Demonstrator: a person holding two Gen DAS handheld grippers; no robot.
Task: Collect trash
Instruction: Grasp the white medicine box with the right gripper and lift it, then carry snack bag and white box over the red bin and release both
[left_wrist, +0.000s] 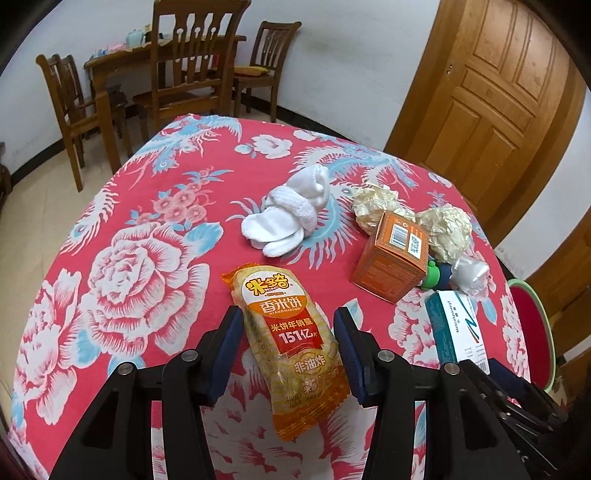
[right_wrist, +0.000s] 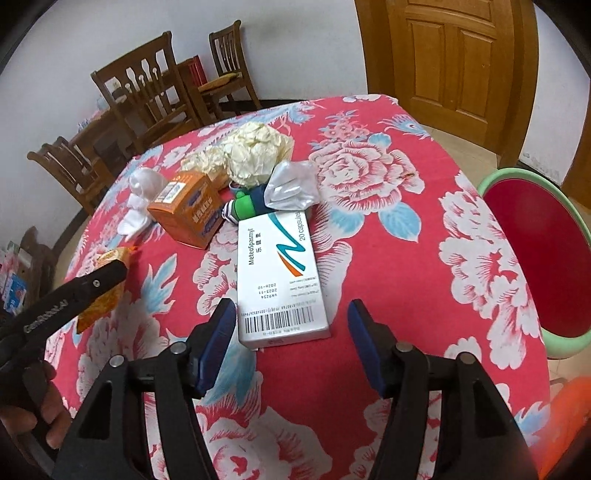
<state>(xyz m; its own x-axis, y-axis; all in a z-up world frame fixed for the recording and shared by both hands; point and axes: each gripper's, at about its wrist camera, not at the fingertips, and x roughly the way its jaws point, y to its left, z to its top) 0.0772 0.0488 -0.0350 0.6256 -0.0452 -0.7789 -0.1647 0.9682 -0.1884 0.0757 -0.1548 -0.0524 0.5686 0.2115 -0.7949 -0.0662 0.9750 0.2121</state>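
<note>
1. The left wrist view looks down on a table under a red cloth printed with white and pink flowers and blue birds (left_wrist: 155, 206). The left gripper (left_wrist: 288, 332) has its blue-padded jaws on either side of an orange and yellow rice-cracker packet (left_wrist: 291, 350). The left pad sits against the packet's edge, while a gap shows at the right pad, so whether it is squeezed I cannot tell.
2. Past the packet, this view alone shows plainly a bundle of white socks (left_wrist: 288, 210) and two crumpled cream paper balls (left_wrist: 445, 230), with an orange cardboard box (left_wrist: 393, 254) tilted just in front of them.
3. The right wrist view shows the right gripper (right_wrist: 293, 332) with jaws standing well apart, the near end of a white medicine box with a blue and orange swoosh (right_wrist: 280, 277) lying flat between them, untouched by either pad.
4. Only this view shows the label of the medicine box fully, and a crumpled clear plastic wrapper (right_wrist: 291, 184) touching a green and navy rolled item (right_wrist: 243, 206) at the box's far end.
5. A red basin with a pale green rim (right_wrist: 532, 266) stands beside the table on the right, open and wide here, only a sliver in the left view.
6. The left gripper's black arm appears at this view's left edge, held by a hand (right_wrist: 40, 406).
</note>
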